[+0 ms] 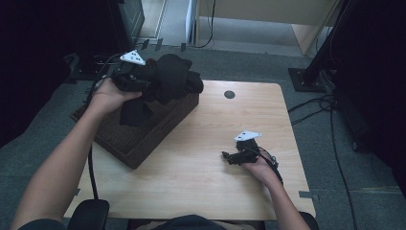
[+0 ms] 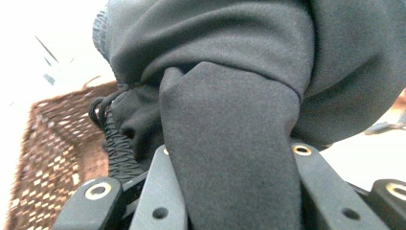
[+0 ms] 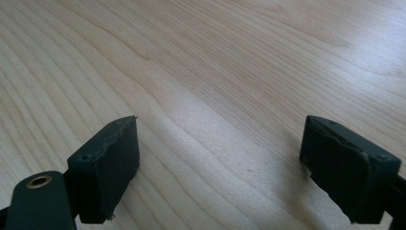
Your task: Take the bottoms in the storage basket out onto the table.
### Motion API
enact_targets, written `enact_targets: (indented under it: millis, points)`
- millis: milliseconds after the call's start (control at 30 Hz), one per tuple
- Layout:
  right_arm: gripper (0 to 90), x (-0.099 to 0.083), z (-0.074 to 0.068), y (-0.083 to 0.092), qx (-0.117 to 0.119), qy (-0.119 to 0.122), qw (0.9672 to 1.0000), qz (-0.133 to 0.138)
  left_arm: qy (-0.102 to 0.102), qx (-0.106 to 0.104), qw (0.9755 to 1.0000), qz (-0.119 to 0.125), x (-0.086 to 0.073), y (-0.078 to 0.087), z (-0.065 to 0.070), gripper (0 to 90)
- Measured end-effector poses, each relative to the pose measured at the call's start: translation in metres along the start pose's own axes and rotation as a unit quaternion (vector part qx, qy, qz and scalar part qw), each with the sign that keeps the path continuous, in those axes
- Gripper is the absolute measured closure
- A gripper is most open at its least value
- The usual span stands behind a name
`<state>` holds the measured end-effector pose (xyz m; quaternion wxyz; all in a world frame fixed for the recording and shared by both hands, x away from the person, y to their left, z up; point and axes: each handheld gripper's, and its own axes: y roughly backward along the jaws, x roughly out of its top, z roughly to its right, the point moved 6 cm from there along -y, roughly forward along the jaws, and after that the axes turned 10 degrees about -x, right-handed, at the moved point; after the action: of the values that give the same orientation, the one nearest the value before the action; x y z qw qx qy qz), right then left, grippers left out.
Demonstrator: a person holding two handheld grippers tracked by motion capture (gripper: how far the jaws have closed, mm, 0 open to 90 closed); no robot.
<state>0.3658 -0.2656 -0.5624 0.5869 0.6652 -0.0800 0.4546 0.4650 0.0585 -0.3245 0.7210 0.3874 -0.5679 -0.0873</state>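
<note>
A bundled black garment hangs over the far end of a dark brown wicker basket, lifted off it. My left gripper is shut on the cloth. In the left gripper view a thick fold of the garment fills the gap between the jaws, with the basket's weave below at the left. My right gripper rests low over the wooden table at the right, pointing left. Its jaws stand open with only bare wood between them.
The basket sits slantwise on the table's left part and overhangs its left edge. A round black grommet is set in the table's far edge. Cables and a black stand base lie on the floor at the right.
</note>
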Motion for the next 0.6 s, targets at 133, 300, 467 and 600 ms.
enact_targets:
  millis: [133, 300, 467, 600]
  points:
    - [13.3, -0.001, 0.006, 0.0, -0.005, -0.005, 1.0, 0.0, -0.019, -0.02, 0.9996, 0.008, 0.011, -0.003, 0.028, 73.3]
    - [13.5, -0.004, 0.013, 0.002, -0.007, -0.012, 0.9999, -0.004, -0.021, -0.054, 0.9983, 0.013, 0.019, -0.016, 0.061, 73.1]
    - [13.6, -0.007, 0.017, 0.004, -0.009, -0.013, 0.9999, -0.002, -0.017, -0.081, 0.9966, 0.005, 0.013, -0.043, 0.084, 73.0]
    - [13.8, -0.009, 0.019, 0.006, -0.01, -0.014, 0.9999, -0.002, -0.015, -0.095, 0.9954, -0.002, 0.004, -0.062, 0.095, 72.9]
